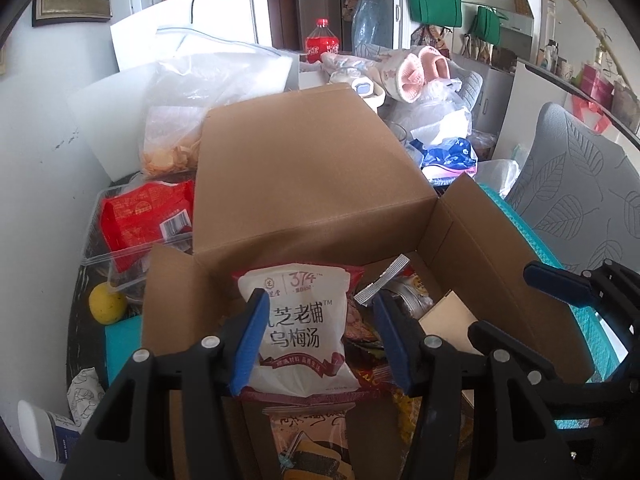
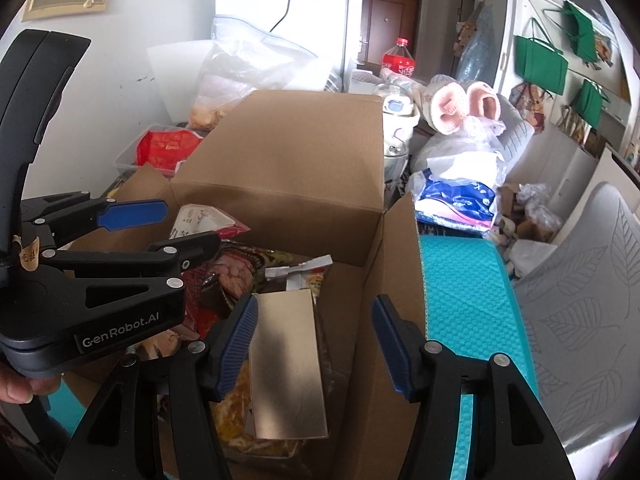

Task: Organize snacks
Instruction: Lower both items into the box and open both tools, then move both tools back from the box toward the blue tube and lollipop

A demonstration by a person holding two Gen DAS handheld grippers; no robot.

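left gripper (image 1: 320, 340) pinching a white packet (image 1: 300, 336) by its two sides, packet upright, long axis running away from the tongs, hanging over the open cardboard box (image 1: 312, 184). right gripper (image 2: 316, 348) spread with nothing between the pads, poised just above a flat tan card (image 2: 286, 364) lying lengthwise atop the snacks (image 2: 240, 272) in the box. farther back, a red packet (image 1: 140, 220) waiting in a clear tray (image 1: 96, 256), nearer the left hand.
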